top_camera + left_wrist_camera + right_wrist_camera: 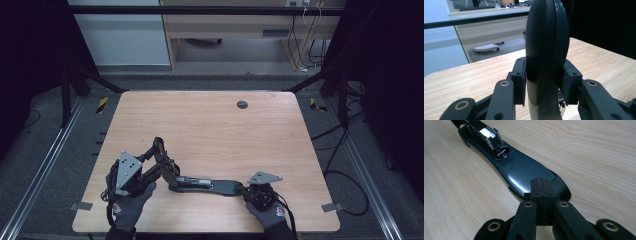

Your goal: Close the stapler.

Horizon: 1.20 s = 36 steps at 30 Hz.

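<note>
Near the front edge of the wooden table [210, 120], the left gripper [543, 82] has its two black jaws partway closed on a dark, smooth, rounded handle-like end of a long black tool [205, 184], the pads pressing on both of its flat sides so that it stands on edge between them. At the tool's other end, the right gripper [541, 195] has its jaws pressed fully together, their tips resting on the wide flat black end of that tool, which lies along the tabletop; whether they pinch its edge cannot be told. Farther along the tool sit a round metal rivet [501, 152] and a shiny metal channel [487, 133]. No brand, label or writing can be read on it.
</note>
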Each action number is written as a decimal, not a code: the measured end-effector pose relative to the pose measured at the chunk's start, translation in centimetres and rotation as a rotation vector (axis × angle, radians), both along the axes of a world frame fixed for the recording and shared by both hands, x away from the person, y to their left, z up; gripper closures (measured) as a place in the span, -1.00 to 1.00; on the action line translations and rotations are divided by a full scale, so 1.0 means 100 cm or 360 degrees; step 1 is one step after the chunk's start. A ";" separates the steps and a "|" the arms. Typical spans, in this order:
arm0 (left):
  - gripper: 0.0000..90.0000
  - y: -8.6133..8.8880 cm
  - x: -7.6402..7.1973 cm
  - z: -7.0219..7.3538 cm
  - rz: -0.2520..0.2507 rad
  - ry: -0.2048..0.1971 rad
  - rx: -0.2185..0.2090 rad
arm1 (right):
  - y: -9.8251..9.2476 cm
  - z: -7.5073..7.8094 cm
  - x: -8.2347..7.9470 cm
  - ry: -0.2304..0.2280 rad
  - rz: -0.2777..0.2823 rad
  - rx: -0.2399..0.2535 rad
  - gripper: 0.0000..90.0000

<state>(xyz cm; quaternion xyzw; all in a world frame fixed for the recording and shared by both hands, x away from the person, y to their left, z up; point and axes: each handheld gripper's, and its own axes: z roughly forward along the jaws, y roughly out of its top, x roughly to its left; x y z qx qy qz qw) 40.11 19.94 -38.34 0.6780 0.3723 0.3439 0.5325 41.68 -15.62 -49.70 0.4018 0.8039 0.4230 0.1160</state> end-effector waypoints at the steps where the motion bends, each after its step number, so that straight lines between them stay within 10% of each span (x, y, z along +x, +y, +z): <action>1: 0.36 0.000 0.000 0.000 0.0000 0.0000 0.0000 | 0.000 0.000 0.000 -0.0001 0.0003 -0.0001 1.00; 36: 0.34 -0.038 -0.003 0.000 -0.0022 -0.0116 0.0236 | 0.000 0.000 0.000 -0.0003 0.0000 0.0004 1.00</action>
